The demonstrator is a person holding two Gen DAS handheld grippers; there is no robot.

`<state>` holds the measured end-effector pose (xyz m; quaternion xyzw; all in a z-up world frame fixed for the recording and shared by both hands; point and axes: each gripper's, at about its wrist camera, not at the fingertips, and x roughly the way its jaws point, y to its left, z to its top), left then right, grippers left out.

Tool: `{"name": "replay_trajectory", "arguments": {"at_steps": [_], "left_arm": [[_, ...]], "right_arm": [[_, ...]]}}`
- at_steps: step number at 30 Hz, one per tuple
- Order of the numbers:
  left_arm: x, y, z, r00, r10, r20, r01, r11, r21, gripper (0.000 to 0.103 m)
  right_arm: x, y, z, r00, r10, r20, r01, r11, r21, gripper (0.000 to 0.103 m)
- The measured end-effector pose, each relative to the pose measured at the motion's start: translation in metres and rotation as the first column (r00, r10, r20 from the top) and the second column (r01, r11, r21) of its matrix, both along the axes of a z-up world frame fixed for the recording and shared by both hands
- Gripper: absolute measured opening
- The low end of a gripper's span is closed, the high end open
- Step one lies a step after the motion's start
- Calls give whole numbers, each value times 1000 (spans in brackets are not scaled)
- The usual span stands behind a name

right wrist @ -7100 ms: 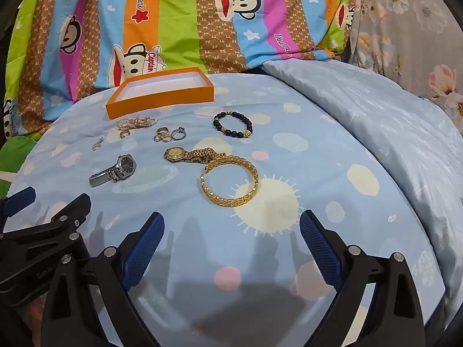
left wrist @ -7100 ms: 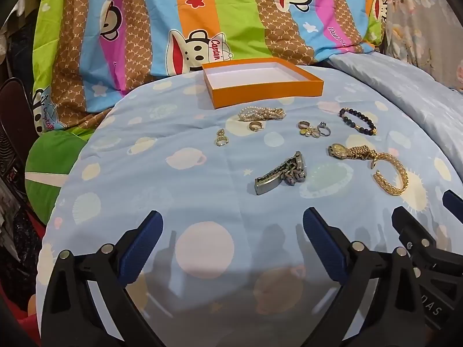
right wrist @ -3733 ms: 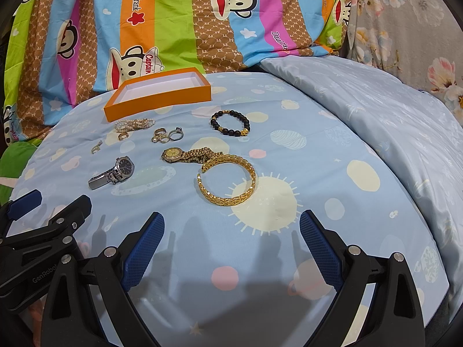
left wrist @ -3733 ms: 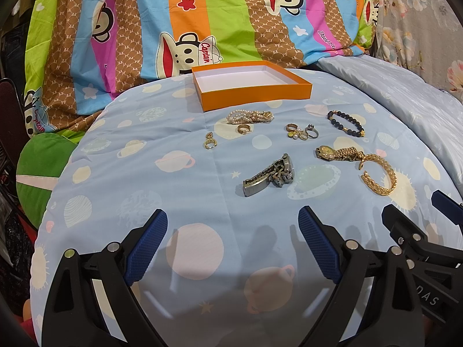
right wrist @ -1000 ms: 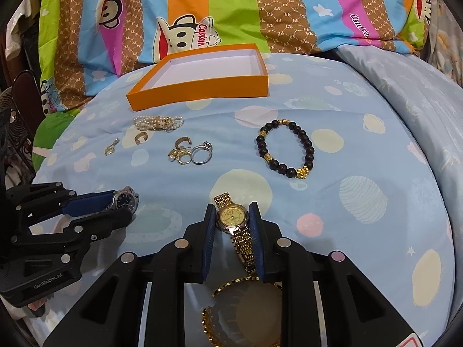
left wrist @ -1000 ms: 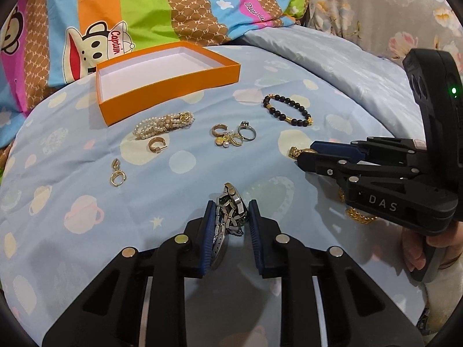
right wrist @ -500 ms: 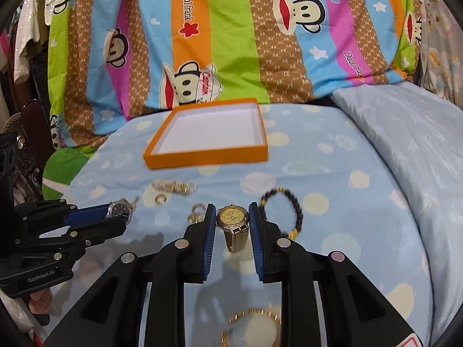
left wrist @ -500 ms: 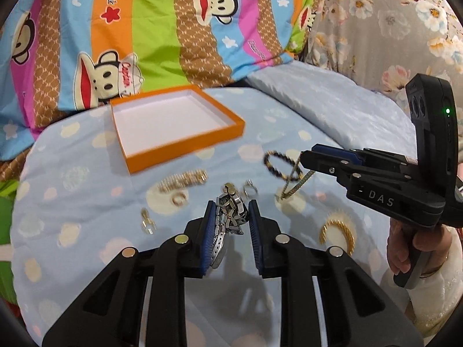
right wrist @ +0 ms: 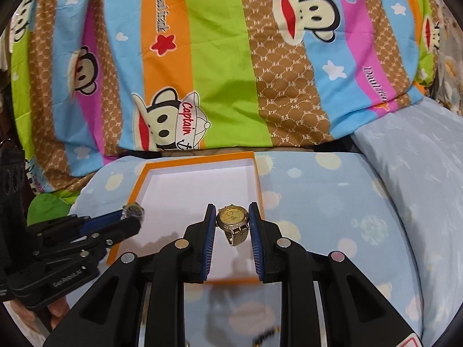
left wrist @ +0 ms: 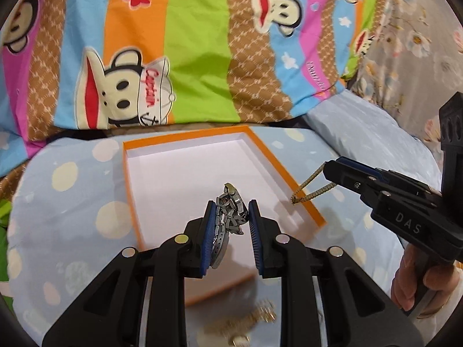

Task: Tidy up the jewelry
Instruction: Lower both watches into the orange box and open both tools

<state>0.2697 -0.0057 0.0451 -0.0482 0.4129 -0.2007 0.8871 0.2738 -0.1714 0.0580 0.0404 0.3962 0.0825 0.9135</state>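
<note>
My left gripper is shut on a silver watch and holds it above the near part of the orange box with a white inside. My right gripper is shut on a gold watch above the box's right side. In the left wrist view the right gripper shows at the right with the gold strap hanging over the box's right rim. In the right wrist view the left gripper shows at the left with the silver watch.
The box lies on a light blue spotted bedcover. A striped monkey-print pillow stands behind it. Blurred gold jewelry lies on the cover near the box's front edge, under the left gripper.
Both grippers have moved forward with their watches, from over the loose jewelry to over the orange box.
</note>
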Motion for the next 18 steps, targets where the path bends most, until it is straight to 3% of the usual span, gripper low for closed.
{"name": "replay_trajectory", "arguments": {"at_steps": [5, 8, 9, 12, 13, 18], "left_arm": [[45, 2, -28, 997, 25, -67, -24, 1000, 11, 22], [63, 5, -33, 998, 45, -46, -44, 999, 15, 23], [68, 5, -33, 998, 47, -36, -46, 999, 18, 27], [80, 14, -26, 995, 97, 12, -97, 995, 11, 60], [82, 19, -23, 992, 122, 33, -122, 993, 1, 66], [82, 54, -10, 975, 217, 42, -213, 974, -83, 74]], "right_arm": [[55, 14, -31, 996, 7, -92, -10, 999, -35, 22], [81, 20, -45, 993, 5, -116, -11, 999, -52, 22], [87, 22, -47, 993, 7, -116, -13, 999, -52, 22], [96, 23, -44, 998, -15, -67, 12, 999, -52, 26], [95, 22, -42, 999, -12, -52, 10, 999, -43, 27], [74, 17, -36, 1000, -1, -15, 0, 1000, -26, 30]]}}
